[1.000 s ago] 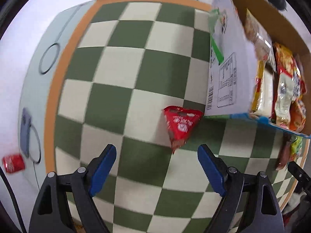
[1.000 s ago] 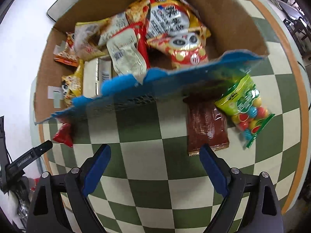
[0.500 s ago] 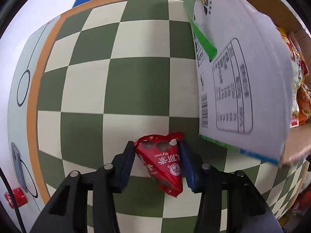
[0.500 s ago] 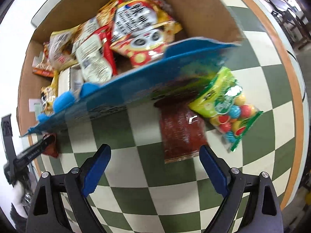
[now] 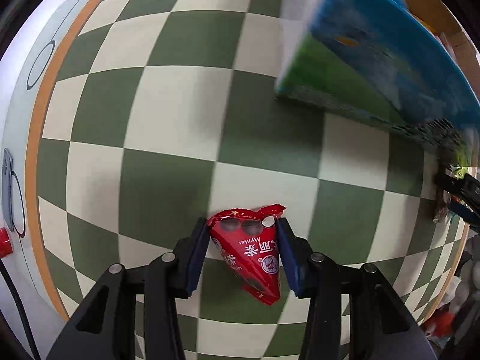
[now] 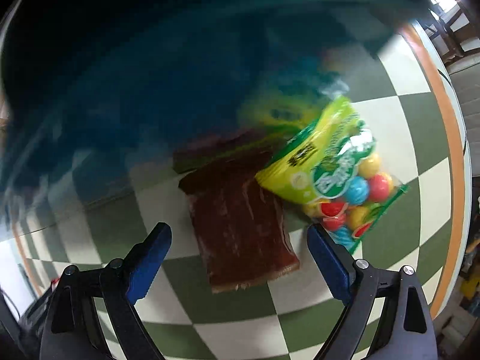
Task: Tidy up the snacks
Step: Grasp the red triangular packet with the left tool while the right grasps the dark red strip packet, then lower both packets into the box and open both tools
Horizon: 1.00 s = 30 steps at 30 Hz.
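In the left wrist view my left gripper (image 5: 242, 232) is shut on a small red triangular snack packet (image 5: 250, 249), its blue pads pressing both sides above the checkered cloth. The blurred blue and green wall of the snack box (image 5: 372, 60) fills the upper right. In the right wrist view my right gripper (image 6: 238, 241) stands open low over a flat dark red-brown snack pack (image 6: 240, 225), which lies between the fingers without touching them. A green and yellow bag of coloured candy balls (image 6: 336, 168) lies just right of it, partly over its corner. The box's blue side (image 6: 150, 75) looms dark and blurred above.
The green and cream checkered tablecloth (image 5: 150, 120) has an orange border (image 5: 45, 96) at the left; the same border (image 6: 444, 120) runs down the right of the right wrist view. The other gripper's black tip (image 5: 459, 186) shows at the right edge. A small red object (image 5: 4, 243) sits beyond the cloth at the left.
My left gripper closed on the red packet and carried it away from the box. My right gripper sank toward the brown pack, and the box's wall now hides its contents.
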Each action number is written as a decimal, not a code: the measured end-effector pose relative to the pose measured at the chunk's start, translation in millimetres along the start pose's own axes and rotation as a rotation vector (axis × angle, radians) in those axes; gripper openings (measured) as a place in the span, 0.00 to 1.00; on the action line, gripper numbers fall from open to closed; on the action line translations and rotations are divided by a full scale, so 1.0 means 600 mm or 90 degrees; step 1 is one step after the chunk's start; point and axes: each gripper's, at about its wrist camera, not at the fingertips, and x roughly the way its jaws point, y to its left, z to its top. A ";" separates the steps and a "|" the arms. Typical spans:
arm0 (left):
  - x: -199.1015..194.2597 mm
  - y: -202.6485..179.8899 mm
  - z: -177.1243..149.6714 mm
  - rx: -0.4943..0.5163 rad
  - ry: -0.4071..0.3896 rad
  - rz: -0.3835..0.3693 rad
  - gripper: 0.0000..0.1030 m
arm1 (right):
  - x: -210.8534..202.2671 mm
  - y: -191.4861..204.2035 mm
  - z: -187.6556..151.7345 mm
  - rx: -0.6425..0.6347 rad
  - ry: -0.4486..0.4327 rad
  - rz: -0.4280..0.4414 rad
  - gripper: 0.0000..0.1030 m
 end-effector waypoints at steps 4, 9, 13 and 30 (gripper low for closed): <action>-0.003 -0.039 -0.010 0.019 0.003 -0.010 0.41 | -0.005 0.020 -0.003 -0.030 -0.034 -0.050 0.60; -0.013 -0.086 -0.027 0.049 -0.003 -0.011 0.41 | -0.005 0.033 -0.039 -0.079 -0.029 -0.050 0.60; -0.029 -0.118 -0.043 0.062 -0.002 -0.025 0.41 | -0.004 0.030 -0.073 -0.093 -0.011 -0.022 0.60; -0.254 -0.198 0.049 0.108 -0.079 -0.159 0.41 | -0.266 0.010 -0.076 -0.061 -0.095 0.211 0.60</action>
